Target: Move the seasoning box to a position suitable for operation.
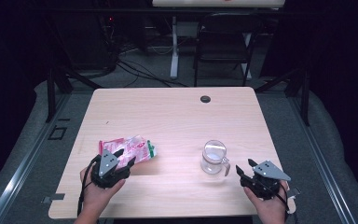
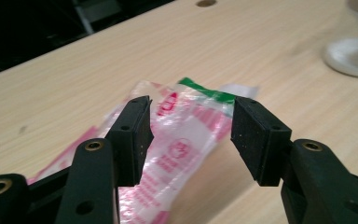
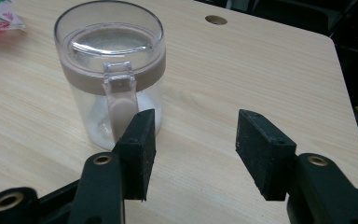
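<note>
We have the left claw [image 1: 121,157] at the near left of the table [image 1: 177,112], its jaws spread wide over the pink and clear plastic packet [image 1: 130,148], which lies flat on the wood. In the left gripper view the packet [image 2: 182,140] runs between the two pads [image 2: 258,140] with a gap on either side (its green end points away from us). Our right claw [image 1: 244,168] sits at the near right, jaws wide and holding nothing. Just beside it stands the clear glass jar [image 1: 213,157] with its lid on. In the right gripper view the jar [image 3: 109,70] stands upright ahead of the left jaw, its tan clasp facing us.
</note>
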Tool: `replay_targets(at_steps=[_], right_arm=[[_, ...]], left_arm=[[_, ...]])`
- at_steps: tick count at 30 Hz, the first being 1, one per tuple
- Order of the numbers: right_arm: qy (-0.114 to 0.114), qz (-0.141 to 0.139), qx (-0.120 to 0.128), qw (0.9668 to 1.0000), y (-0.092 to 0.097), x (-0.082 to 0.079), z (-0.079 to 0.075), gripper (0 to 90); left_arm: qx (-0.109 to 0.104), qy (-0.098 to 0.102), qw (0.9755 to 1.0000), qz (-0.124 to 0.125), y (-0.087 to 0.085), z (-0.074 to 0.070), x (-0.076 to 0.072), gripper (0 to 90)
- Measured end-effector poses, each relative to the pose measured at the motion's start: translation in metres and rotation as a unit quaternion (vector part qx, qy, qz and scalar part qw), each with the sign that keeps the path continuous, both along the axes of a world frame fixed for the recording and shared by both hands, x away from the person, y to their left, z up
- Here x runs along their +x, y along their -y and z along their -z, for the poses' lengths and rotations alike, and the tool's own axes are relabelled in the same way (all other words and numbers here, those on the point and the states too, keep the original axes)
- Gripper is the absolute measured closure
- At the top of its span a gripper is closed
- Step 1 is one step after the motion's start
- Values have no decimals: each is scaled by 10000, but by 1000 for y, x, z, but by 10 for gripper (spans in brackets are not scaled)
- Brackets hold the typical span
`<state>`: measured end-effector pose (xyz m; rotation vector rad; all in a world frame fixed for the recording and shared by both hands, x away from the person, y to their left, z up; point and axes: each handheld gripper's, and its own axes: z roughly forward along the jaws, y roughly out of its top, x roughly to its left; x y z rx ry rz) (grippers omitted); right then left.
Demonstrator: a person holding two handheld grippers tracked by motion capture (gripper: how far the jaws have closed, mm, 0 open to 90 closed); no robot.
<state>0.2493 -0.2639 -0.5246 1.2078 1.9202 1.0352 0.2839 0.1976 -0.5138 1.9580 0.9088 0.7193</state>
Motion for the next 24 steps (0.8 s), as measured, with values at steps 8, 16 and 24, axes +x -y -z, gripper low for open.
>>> replay_targets(at_steps=[8, 16, 24], right_arm=[[-220, -128, 164, 9995, -4, -1, 3, 545], [-374, -262, 218, 9987, -9, 3, 8, 551], [-392, -423, 161, 9982, -21, 9, 10, 536]], left_arm=[[-575, -251, 9980, -26, -4, 10, 5, 464], [-1158, -666, 9910, -80, -16, 11, 7, 474], [-1462, -874, 9851, -243, -29, 13, 5, 469]])
